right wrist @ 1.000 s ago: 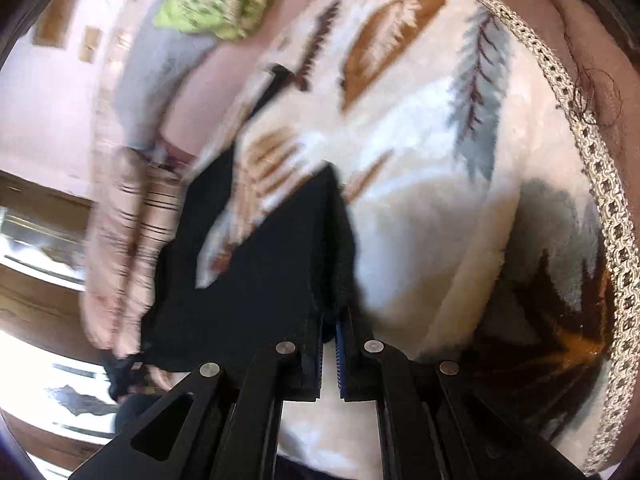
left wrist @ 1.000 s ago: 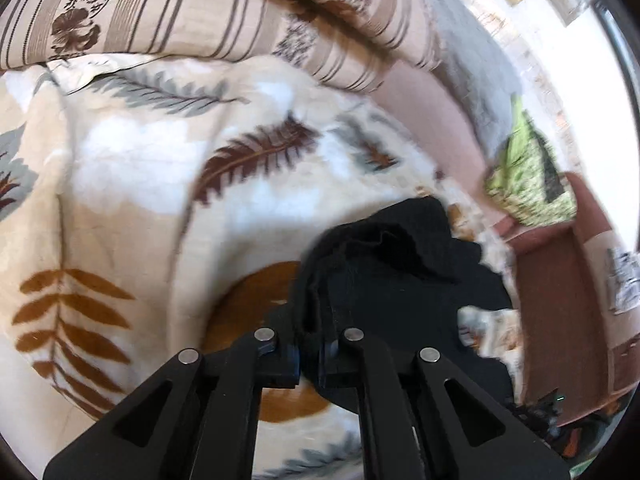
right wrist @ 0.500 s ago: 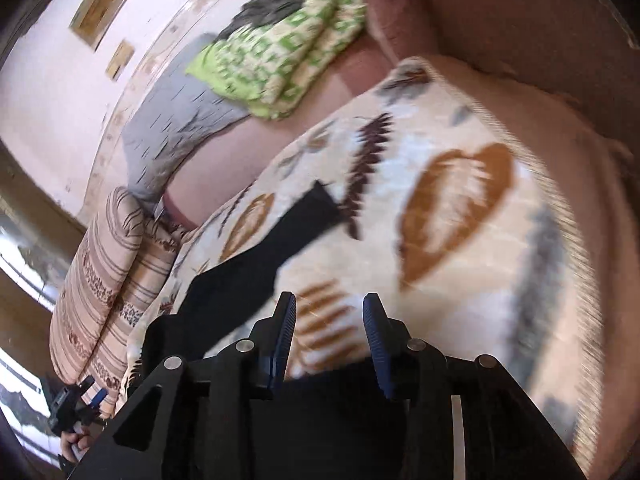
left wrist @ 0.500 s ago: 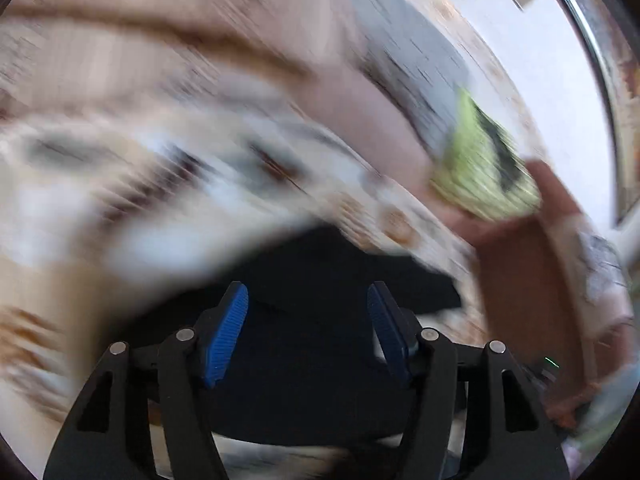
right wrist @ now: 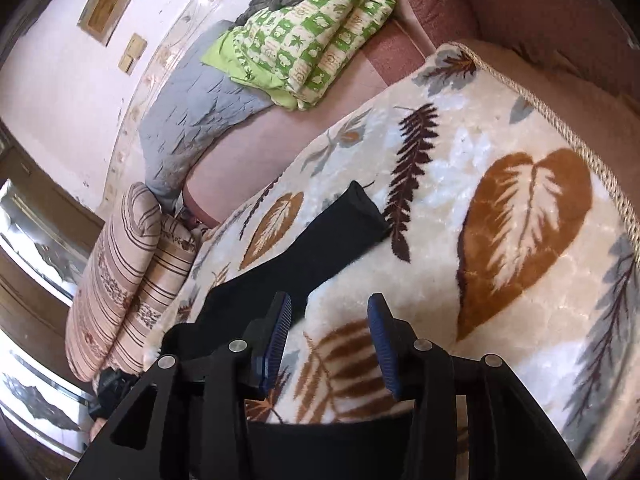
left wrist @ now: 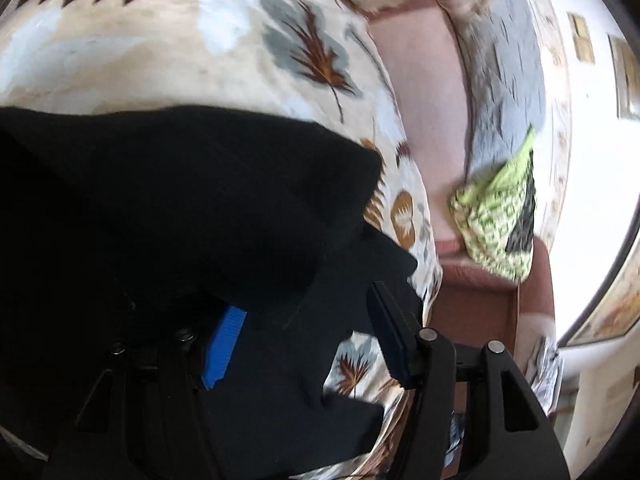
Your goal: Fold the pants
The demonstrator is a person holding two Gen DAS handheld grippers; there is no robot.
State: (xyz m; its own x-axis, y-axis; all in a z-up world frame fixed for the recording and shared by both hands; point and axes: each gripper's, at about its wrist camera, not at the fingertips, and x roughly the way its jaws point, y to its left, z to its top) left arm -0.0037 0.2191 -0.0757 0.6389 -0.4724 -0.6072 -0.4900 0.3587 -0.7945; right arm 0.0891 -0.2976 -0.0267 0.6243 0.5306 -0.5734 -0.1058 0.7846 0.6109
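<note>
The black pants (left wrist: 192, 208) lie bunched on a cream leaf-print blanket (left wrist: 120, 52). In the left wrist view they fill the left and centre, just ahead of and under my left gripper (left wrist: 304, 328), which is open and empty; dark cloth hides part of its left blue pad. In the right wrist view one black pant leg (right wrist: 320, 248) runs up from the lower left across the blanket (right wrist: 520, 240). My right gripper (right wrist: 328, 328) is open and empty, its left finger over the leg's edge.
A green patterned quilt (right wrist: 304, 36) and a grey quilt (right wrist: 200, 108) lie at the back on the brown sofa (right wrist: 440, 8). A striped bolster (right wrist: 120, 280) lies at the left. The blanket's corded edge (right wrist: 560, 120) runs along the right.
Both grippers were shut on the pants a second ago; both have opened and let go. The pants now lie on the blanket, and both cameras have swung to new angles.
</note>
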